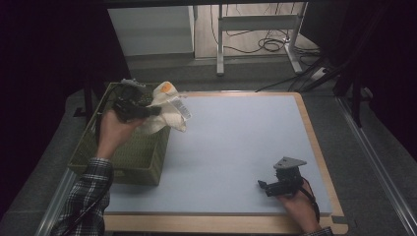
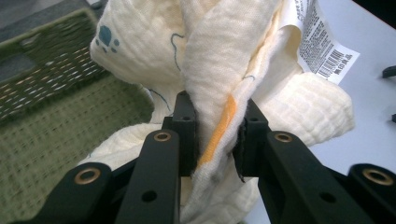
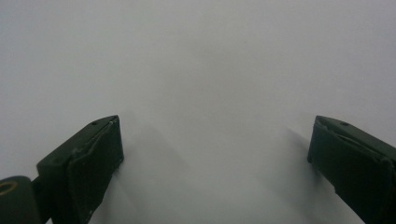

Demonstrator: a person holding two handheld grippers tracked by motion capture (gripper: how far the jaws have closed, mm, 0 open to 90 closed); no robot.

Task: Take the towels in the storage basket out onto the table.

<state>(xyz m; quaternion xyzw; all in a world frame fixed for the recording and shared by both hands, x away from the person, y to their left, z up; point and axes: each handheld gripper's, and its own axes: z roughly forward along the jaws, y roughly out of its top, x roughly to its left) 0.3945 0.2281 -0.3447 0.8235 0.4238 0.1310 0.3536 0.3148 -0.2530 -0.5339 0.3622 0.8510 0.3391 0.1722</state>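
A cream muslin cloth (image 1: 164, 110) with a white printed label hangs over the right rim of the green woven basket (image 1: 123, 157). My left gripper (image 1: 155, 111) is shut on a fold of that cloth (image 2: 219, 84), its jaws pressing the fabric from both sides, with an orange mark on the fold between the pads. The white label (image 2: 322, 46) hangs at the upper right in the left gripper view. Near the table's front right, my right gripper (image 1: 263, 186) rests low over the blue-grey mat (image 3: 210, 70), jaws wide apart with nothing between the fingertips (image 3: 95, 154).
The blue-grey mat (image 1: 236, 142) lies on a wooden tabletop with a pale wood border. The green basket (image 2: 42, 107) stands at the mat's left edge. Beyond the far edge are metal table legs (image 1: 220, 44) and cables on the floor.
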